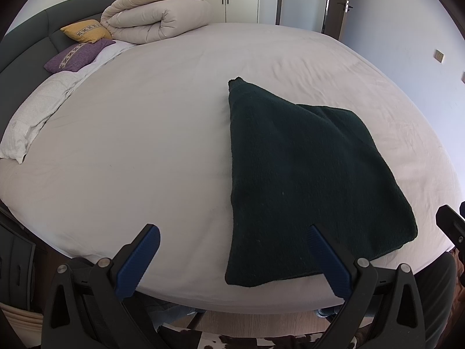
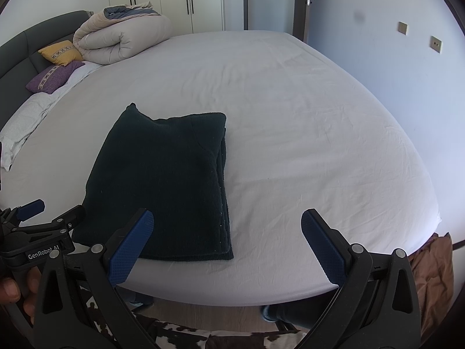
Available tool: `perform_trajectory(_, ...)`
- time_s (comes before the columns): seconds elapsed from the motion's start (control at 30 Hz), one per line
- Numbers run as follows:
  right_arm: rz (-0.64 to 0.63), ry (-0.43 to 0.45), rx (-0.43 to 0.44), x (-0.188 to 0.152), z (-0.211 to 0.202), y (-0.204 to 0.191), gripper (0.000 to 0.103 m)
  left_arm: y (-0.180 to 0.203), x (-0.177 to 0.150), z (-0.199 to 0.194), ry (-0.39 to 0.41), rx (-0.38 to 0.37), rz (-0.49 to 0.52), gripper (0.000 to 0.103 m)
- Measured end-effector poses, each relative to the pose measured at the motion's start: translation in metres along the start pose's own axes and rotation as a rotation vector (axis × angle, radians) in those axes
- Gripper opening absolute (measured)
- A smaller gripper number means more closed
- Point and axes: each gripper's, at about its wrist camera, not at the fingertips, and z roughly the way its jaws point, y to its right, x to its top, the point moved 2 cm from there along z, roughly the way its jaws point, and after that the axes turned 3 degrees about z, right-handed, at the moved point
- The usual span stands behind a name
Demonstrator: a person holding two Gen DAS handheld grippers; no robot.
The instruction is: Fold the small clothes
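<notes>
A dark green knitted garment point(image 1: 302, 180) lies folded flat on the white bed sheet point(image 1: 145, 133) near the front edge; it also shows in the right wrist view point(image 2: 165, 183). My left gripper point(image 1: 232, 232) is open and empty, just in front of the garment's near left corner. My right gripper point(image 2: 226, 221) is open and empty, over the garment's near right corner. The left gripper point(image 2: 43, 212) also shows at the left edge of the right wrist view, and part of the right gripper's body point(image 1: 450, 224) shows at the right edge of the left wrist view.
A rolled beige duvet point(image 1: 157, 17), a yellow cushion point(image 1: 87, 30) and a purple cushion point(image 1: 75, 55) lie at the head of the bed by the dark headboard point(image 1: 29, 32). A wall point(image 2: 392, 72) runs along the right. A cowhide rug point(image 2: 180, 334) lies below.
</notes>
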Motion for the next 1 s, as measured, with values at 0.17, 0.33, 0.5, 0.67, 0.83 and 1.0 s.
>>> perform_trajectory(0.17,0.0,0.0,0.0,-0.0007,0.0005,-0.0003,0.103,-0.0006,-0.0001,0.0001,0.0,-0.001,0.001,0.103)
perform_trajectory(0.33,0.0,0.0,0.0,-0.0008,0.0007,-0.0006,0.103,-0.0006,-0.0005,-0.0002,0.0,-0.001,0.001,0.103)
perform_trajectory(0.5,0.0,0.0,0.001,-0.0011,0.0007,-0.0009,0.103,-0.0006,0.0,0.0001,0.0,-0.001,0.002,0.103)
perform_trajectory(0.67,0.001,-0.001,0.001,-0.0004,0.0006,0.0,0.103,-0.0004,-0.0001,0.0,0.0,-0.001,0.002,0.103)
perform_trajectory(0.83,0.002,0.001,0.001,-0.0005,0.0012,-0.0001,0.103,-0.0003,0.0002,0.0,-0.002,-0.001,0.003,0.103)
perform_trajectory(1.0,0.002,0.001,0.003,-0.0021,0.0034,-0.0023,0.103,0.0002,-0.0001,-0.0002,-0.001,-0.001,0.002,0.103)
